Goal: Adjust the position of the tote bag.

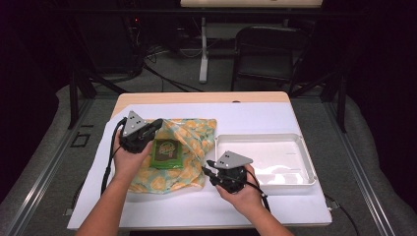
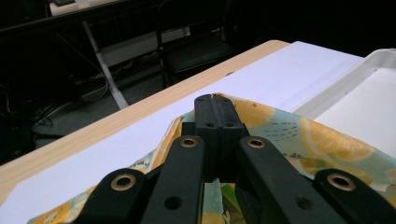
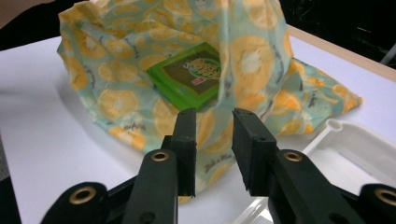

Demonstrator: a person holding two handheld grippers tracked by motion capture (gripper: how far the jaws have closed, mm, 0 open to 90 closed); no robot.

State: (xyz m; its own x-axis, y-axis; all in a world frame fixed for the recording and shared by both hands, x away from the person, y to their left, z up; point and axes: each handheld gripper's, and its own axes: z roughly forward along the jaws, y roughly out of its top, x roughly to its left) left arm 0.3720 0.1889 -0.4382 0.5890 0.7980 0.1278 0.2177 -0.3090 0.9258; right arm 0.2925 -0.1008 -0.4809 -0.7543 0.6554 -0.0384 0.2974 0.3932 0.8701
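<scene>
Two grippers: left gripper [image 1: 156, 126] fingers pinched on crumpled lemon-print cloth [image 1: 196, 132], right gripper [image 3: 214, 140] fingers half-open, empty.

Cloth, plastic, paper, wood
Soft printed cloth [image 1: 189, 147], glossy green packet [image 1: 167, 153], smooth white plastic tray [image 1: 300, 147], matt paper [image 1: 255, 118] over wood.

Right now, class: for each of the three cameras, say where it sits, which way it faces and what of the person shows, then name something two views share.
High view: above the person's side, looking forward and down on the table; both forearms, left gripper, right gripper.
Left gripper view: rides that gripper, facing the table's far edge along shut jaws over the lemon-print cloth.
Right gripper view: faces the cloth and green packet between parted jaws.
Shared: cloth and white tray in all three.
</scene>
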